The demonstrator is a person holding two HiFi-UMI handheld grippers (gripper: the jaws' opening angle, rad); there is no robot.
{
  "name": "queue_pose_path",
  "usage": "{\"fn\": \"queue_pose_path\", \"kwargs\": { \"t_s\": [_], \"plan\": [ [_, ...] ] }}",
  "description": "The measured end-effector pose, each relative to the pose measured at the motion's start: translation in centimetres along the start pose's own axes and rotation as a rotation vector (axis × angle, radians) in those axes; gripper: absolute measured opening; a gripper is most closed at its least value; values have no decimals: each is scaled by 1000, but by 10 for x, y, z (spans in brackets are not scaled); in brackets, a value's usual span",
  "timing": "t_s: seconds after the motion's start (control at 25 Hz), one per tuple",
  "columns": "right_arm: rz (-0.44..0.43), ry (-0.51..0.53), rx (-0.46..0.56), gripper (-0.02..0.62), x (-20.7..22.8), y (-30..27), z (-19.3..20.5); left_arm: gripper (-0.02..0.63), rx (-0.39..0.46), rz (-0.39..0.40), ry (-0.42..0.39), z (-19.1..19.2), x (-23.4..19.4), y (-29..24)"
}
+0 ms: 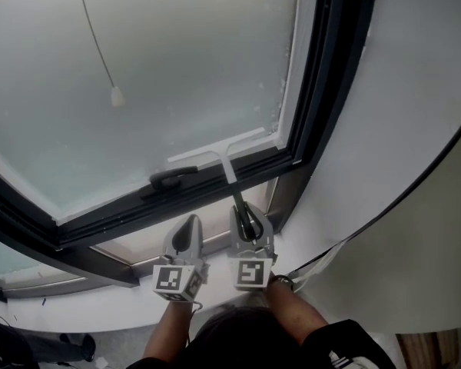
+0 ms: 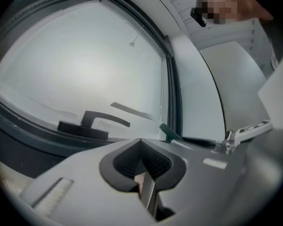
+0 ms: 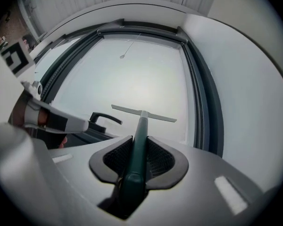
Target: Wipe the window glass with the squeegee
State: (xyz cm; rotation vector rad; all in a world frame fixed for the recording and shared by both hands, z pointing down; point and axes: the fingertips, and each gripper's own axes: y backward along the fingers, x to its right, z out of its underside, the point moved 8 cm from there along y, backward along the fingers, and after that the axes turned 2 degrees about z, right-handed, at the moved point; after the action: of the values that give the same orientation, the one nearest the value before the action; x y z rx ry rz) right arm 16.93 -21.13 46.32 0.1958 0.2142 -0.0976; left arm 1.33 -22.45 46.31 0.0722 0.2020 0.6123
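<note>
The right gripper (image 1: 244, 212) is clamped on the dark green handle of the squeegee (image 1: 229, 167), which runs straight out between its jaws toward the glass (image 1: 177, 60). In the right gripper view the handle fills the gap between the ribbed pads (image 3: 161, 160) and its butt end reaches back past them toward the camera. The squeegee's pale blade (image 3: 144, 113) lies flat against the lower part of the pane, near the bottom right corner and just above the black frame (image 1: 323, 91). It is tilted, with its right end higher in the head view.

The left gripper (image 1: 190, 223) sits just beside the right one, on its left. Its jaws are pressed together with nothing between them (image 2: 144, 154). It points at the lower frame below the black window handle (image 1: 173, 177), clear of the squeegee.

A thin cord with a small pull (image 1: 117, 96) hangs over the glass, well to the upper left of the blade.
</note>
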Motion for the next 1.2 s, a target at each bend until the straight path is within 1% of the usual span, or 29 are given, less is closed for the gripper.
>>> {"fn": "queue_pose_path", "kwargs": {
  "t_s": [0.08, 0.12, 0.28, 0.4, 0.52, 0.6, 0.68, 0.8, 0.92, 1.2],
  "plan": [
    [14, -18, 37, 97, 9, 0, -15, 0, 0, -5, 22, 1, 1, 1],
    [22, -23, 62, 97, 16, -2, -25, 0, 1, -2, 11, 2, 1, 1],
    [62, -42, 180, 97, 49, -30, -76, 0, 9, 38, -94, 1, 12, -10],
    [93, -20, 269, 97, 74, -59, -122, 0, 29, 79, -158, -12, 21, -26],
    [102, 1, 373, 97, 93, -90, -170, 0, 69, 105, -182, -27, 19, -44],
    [102, 15, 445, 97, 103, -103, -199, 0, 111, 115, -193, -40, 22, -47],
    [97, 9, 499, 97, 114, -112, -223, 0, 145, 116, -190, -52, 27, -48],
    [110, -19, 562, 97, 132, -126, -256, 0, 167, 102, -190, -61, 23, -51],
    [121, -37, 596, 97, 145, -140, -273, 0, 174, 89, -203, -63, 21, -54],
    [104, -38, 587, 97, 149, -161, -281, 0, 168, 73, -217, -62, 21, -62]
  ]
}}
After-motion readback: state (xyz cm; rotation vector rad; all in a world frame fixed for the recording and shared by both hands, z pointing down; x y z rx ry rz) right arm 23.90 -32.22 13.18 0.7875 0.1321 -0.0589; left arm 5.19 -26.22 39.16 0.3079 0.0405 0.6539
